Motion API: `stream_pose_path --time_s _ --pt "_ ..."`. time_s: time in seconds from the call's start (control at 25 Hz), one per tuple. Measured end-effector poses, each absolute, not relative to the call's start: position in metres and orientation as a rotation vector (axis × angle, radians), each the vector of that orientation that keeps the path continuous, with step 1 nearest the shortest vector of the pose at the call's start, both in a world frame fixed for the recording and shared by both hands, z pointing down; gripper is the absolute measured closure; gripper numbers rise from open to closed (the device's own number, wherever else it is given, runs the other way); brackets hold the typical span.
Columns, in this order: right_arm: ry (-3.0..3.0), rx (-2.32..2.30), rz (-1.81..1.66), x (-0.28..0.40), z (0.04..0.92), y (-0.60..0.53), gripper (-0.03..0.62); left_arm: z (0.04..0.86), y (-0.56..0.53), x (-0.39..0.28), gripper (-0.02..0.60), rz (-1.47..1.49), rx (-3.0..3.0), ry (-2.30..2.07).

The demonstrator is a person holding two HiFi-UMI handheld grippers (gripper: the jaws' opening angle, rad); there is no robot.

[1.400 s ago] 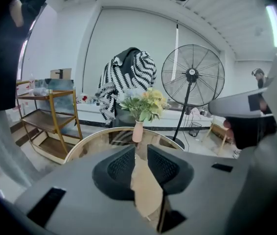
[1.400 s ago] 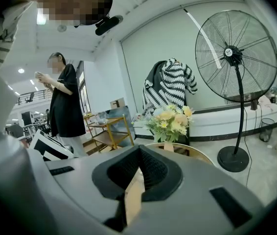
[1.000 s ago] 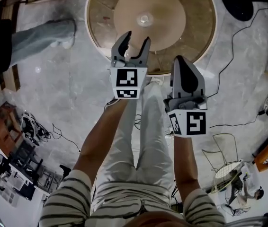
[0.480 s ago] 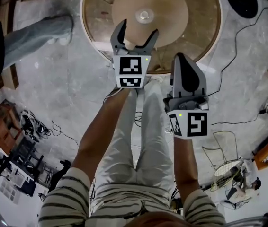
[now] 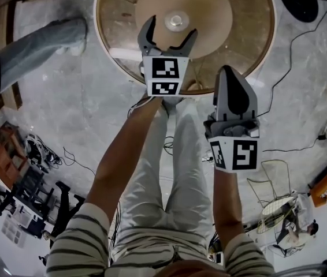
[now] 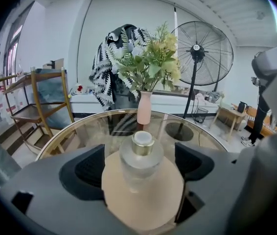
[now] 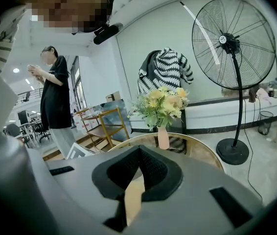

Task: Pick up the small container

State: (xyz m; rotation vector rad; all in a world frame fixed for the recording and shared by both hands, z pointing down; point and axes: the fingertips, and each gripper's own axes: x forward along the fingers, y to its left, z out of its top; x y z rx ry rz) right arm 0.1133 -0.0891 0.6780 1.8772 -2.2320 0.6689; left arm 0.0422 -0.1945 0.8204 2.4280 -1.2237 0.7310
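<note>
The small container [image 5: 177, 21], a clear glass jar with a gold cap, stands upright on a round tan mat [image 5: 210, 16] on the glass table [image 5: 112, 22]. My left gripper [image 5: 170, 32] reaches over the table's near edge with its jaws opening wide. In the left gripper view the container [image 6: 141, 155] stands between the two dark pads [image 6: 87, 173], with a gap on each side and no contact. My right gripper [image 5: 230, 77] hangs nearer, at the table's rim. Its jaws are shut, and the right gripper [image 7: 137, 173] has nothing between its pads.
A pink vase of flowers [image 6: 144, 106] stands at the far side of the table. Behind it are a standing fan [image 6: 196, 53] and a wooden shelf [image 6: 35, 102]. A person [image 7: 55, 102] stands to the left. Cables [image 5: 290, 45] lie on the floor.
My left gripper has moved forward over the table toward the container, and its jaws have spread wider. The right gripper has barely shifted.
</note>
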Motion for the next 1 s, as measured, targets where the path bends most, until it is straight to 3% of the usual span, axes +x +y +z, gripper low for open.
stream_pose_path --time_s 1.0 --pt "-2.185 1.834 0.708 0.122 0.715 -0.091 0.585 0.868 -0.223 0.054 0.149 0.81 2.396 -1.255"
